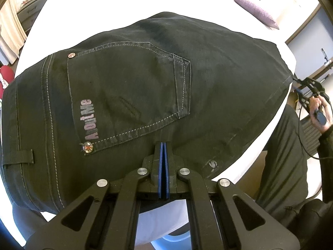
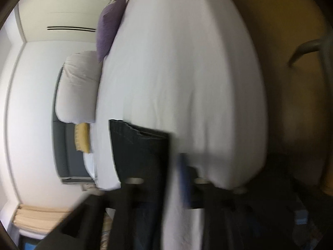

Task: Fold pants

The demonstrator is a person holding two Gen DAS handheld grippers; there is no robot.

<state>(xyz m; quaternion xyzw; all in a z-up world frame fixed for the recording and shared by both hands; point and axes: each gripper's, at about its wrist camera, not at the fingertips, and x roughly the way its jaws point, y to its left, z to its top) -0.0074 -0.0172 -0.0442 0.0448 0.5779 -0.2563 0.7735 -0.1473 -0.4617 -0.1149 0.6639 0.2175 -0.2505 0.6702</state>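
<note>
Black denim pants with pale contrast stitching spread flat over a white-sheeted bed, seat side up, back pocket bearing pinkish lettering and metal rivets, waistband toward the left of the left wrist view. Left tongs pressed together, blue pads meeting with no gap, tips down on the dark cloth just below the pocket; whether any fold of cloth is pinched between them cannot be told. Right tongs at the far right edge of the pants, held in a hand with a dark sleeve and a trailing cable. From the right wrist view, heavily blurred: right tongs standing apart, blue pad clear of the cloth, pants hem lying on the bed just left of that pad. Purple cushion and white pillow near the head of the bed
</note>
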